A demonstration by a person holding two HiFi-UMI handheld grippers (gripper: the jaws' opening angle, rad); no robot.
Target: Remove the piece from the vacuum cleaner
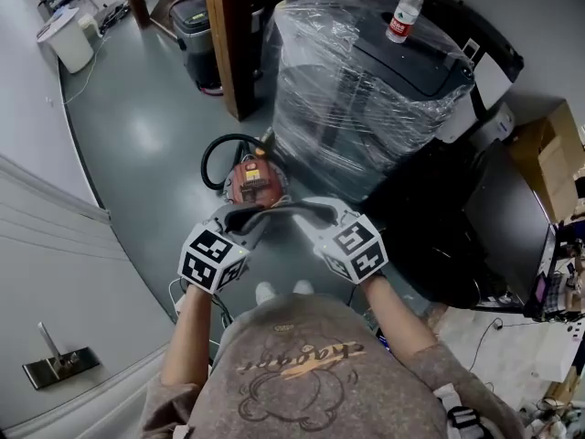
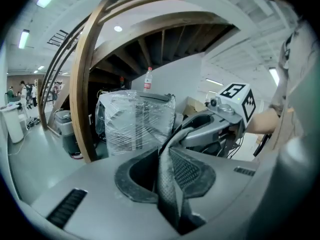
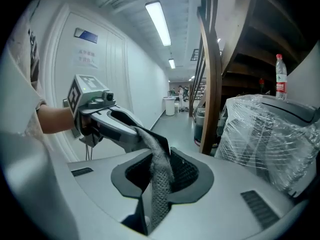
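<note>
Far to the left of my left gripper (image 1: 239, 219) stands a white plastic bin (image 1: 69, 39). Nearer, ahead and to the left, is a dark grey lidded bin (image 1: 192, 21). I cannot see into either.

My left gripper's jaws are narrow and pinched on one end of a dark grey flat mesh strip (image 1: 274, 210), the vacuum cleaner's piece. In the left gripper view the strip (image 2: 172, 171) stands on edge in the slot between them and runs off to the right towards my other gripper.

Below the strip, just ahead of both pairs of jaws, the small red-brown canister vacuum cleaner (image 1: 254, 181) sits on the grey floor (image 1: 137, 135). Its black hose (image 1: 215, 154) loops off to the left. The strip hangs clear of the vacuum cleaner, stretched in a shallow arc from one gripper to the other.

My right gripper (image 1: 311, 216) has its jaws narrow too, clamped on the strip's other end. In the right gripper view the mesh (image 3: 159, 176) rises out of the slot and leads left.

Ahead and right of the jaws stands a big dark machine wrapped in clear plastic film (image 1: 366, 90), with a red-labelled clear water bottle (image 1: 405, 12) upright on top. Far to the right is a brown cardboard box (image 1: 548, 154); I cannot tell what it holds.
</note>
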